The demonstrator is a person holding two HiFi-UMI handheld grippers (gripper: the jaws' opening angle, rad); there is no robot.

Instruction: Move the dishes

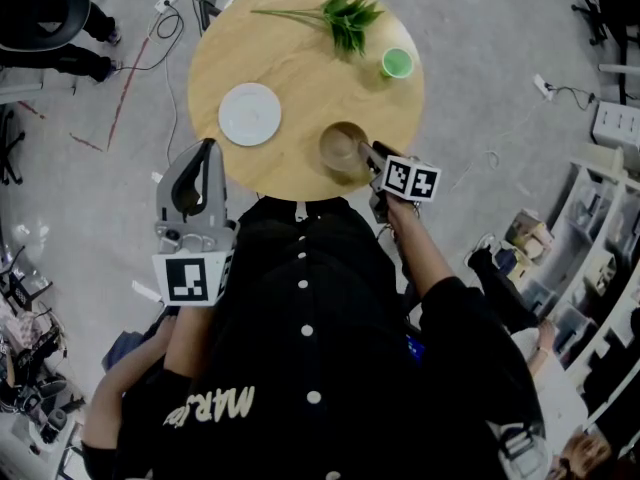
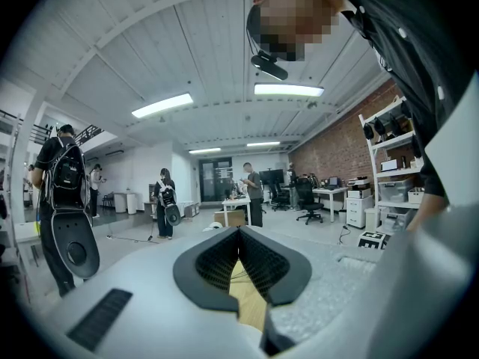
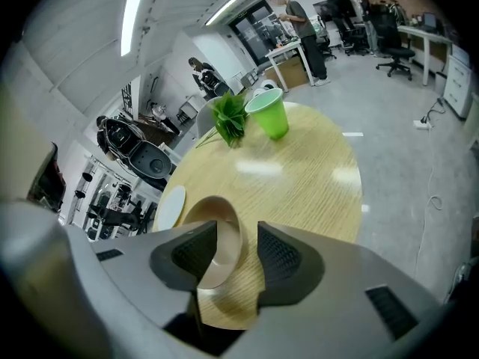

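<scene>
Head view: you look steeply down on a round wooden table [image 1: 300, 88], and every place below is given from that table.
Tan bowl [image 1: 343, 148]: it sits on the table close to the edge nearest you, toward the right side of that edge. It looks empty.
White plate [image 1: 250, 114]: it lies flat on the table's left half, apart from the bowl and a little farther from you.
Green cup [image 1: 397, 63]: it stands upright near the table's far right edge, well apart from the bowl.
Leafy sprig [image 1: 340, 16]: it lies at the table's far edge, just beside the cup, with its stem stretching left across the wood.
Right gripper [image 1: 370, 156]: you hold it over the table's near right edge, tilted down at the bowl. In the right gripper view its jaws stand parted, astride the bowl's near wall. Table wood shows between the rim and the right-hand pad, so the grip is released and the pads do not pinch the bowl.
Left gripper [image 1: 207, 150]: you hold it just off the table's near left edge, over the floor and short of the plate. In the left gripper view its jaws are clenched tip to tip with nothing between them, and a sliver of the table's wood shows in the notch behind the tips.
Beyond the table: grey floor surrounds it, with cables trailing past its far left side. The left gripper view shows people standing in a long room with desks and shelves.
</scene>
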